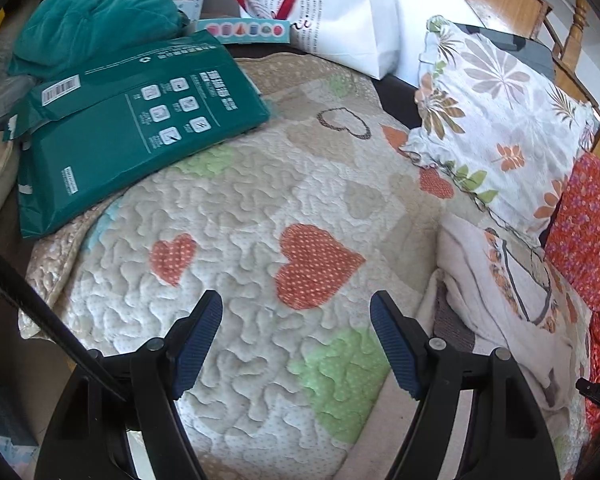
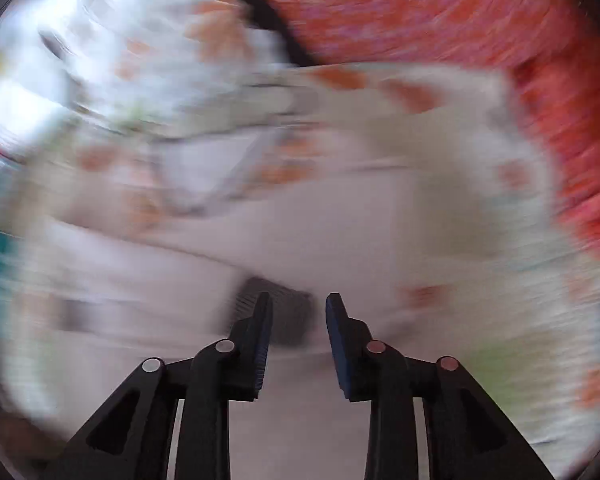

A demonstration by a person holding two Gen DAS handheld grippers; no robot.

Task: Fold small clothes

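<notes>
The left gripper (image 1: 296, 344) hangs above the quilted bedspread with orange and green heart patches (image 1: 236, 216), its jaws spread wide and nothing between the blue ribbed pads (image 1: 198, 344); I judge it waits there because the flat middle of the bedspread is the place where a garment can be laid out for folding. The task's thing, a pale pink soft garment with an orange and grey print (image 1: 496, 300), lies crumpled at the right edge of this view, on the bedspread and just below the white pillow with a leaf and flower pattern (image 1: 496, 120). Beside it, further right, there is an orange-red cloth with small purple flowers (image 1: 588, 232), which may be another piece to fold, but I cannot tell. The dark green plastic mailing bag (image 1: 132, 128) and the teal plush cushion (image 1: 92, 28) are at the far left edge, and the white paper bag with red handles (image 1: 340, 12) stands behind them, so all three stay out of the working area. The right wrist view is strongly blurred, probably from fast movement. The right gripper (image 2: 298, 340) has its jaws partly apart, narrower than the left one, and it holds nothing; its pads stand just before a small dark grey ribbed part (image 2: 288, 316) of the same pale garment (image 2: 340, 220). It seems to aim at this edge to take the garment and bring it to the free middle, though the grasp is not yet made.
</notes>
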